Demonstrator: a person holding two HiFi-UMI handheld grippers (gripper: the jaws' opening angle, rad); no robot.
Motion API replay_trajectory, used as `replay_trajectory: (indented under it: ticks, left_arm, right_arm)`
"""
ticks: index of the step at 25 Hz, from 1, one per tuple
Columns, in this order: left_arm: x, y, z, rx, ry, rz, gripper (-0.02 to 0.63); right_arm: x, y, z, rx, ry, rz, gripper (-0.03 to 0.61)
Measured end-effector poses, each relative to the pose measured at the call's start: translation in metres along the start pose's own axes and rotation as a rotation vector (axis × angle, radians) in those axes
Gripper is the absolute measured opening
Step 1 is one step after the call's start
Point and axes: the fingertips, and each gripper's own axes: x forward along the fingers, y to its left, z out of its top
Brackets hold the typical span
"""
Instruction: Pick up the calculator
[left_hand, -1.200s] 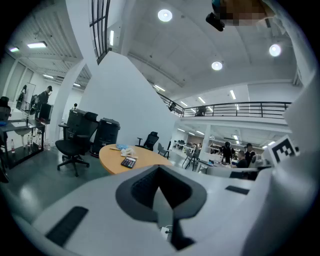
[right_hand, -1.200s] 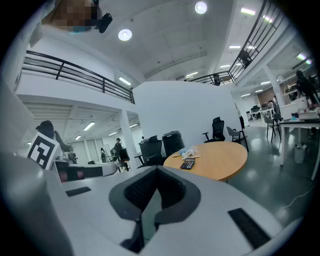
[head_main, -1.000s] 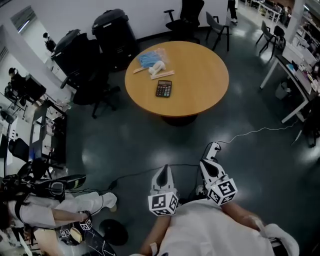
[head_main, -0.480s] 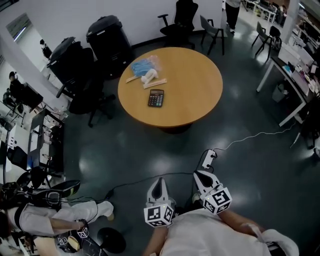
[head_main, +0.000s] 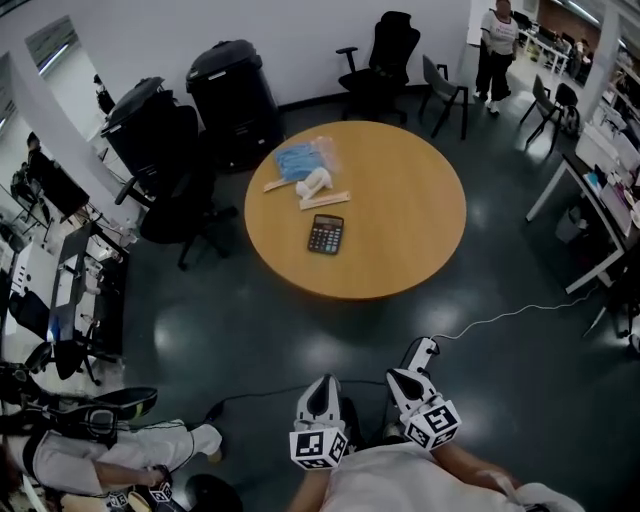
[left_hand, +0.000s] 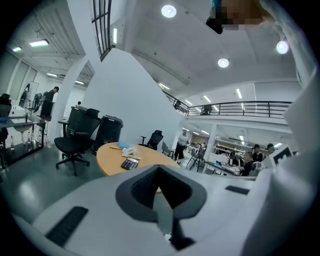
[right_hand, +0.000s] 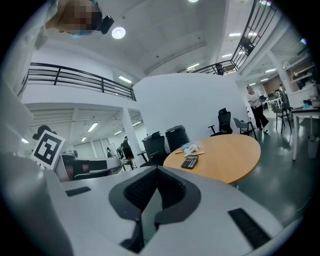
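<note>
A black calculator (head_main: 326, 234) lies flat on the round wooden table (head_main: 410, 210), left of the table's middle. It shows small and far off in the left gripper view (left_hand: 130, 163) and in the right gripper view (right_hand: 190, 162). My left gripper (head_main: 320, 392) and right gripper (head_main: 405, 381) hang side by side over the dark floor at the bottom of the head view, well short of the table. Both are shut with nothing between their jaws.
Beyond the calculator lie a blue plastic bag (head_main: 302, 159), a white object and wooden sticks (head_main: 325, 200). Black office chairs (head_main: 175, 175) and covered bins (head_main: 232, 95) stand left of the table. A white cable (head_main: 520, 312) runs across the floor. A person (head_main: 497, 45) stands far back right.
The head view has shifted: the table now sits lower and nearer in the frame. Both grippers have sunk toward the bottom edge and stayed shut.
</note>
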Motion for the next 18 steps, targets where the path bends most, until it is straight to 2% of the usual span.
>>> replay_trajectory:
  ticks: [4,9,14,18]
  left_arm:
    - [0.064,0.049,0.028,0.009,-0.006,-0.058,0.006]
    - [0.136,0.093,0.066,0.003,0.020,-0.145,0.006]
    - [0.188,0.118,0.096,-0.012,0.024,-0.180,0.006]
    - [0.244,0.131,0.108,-0.013,0.024,-0.191,0.006]
  right_arm:
    - [0.075,-0.013,0.015,-0.027,-0.005,-0.006,0.014]
    - [0.156,-0.032,0.059,-0.042,-0.061,-0.032,0.014]
    - [0.220,-0.064,0.084,-0.012,-0.065,-0.059,0.014]
    - [0.274,-0.112,0.087,-0.024,-0.034,-0.064,0.013]
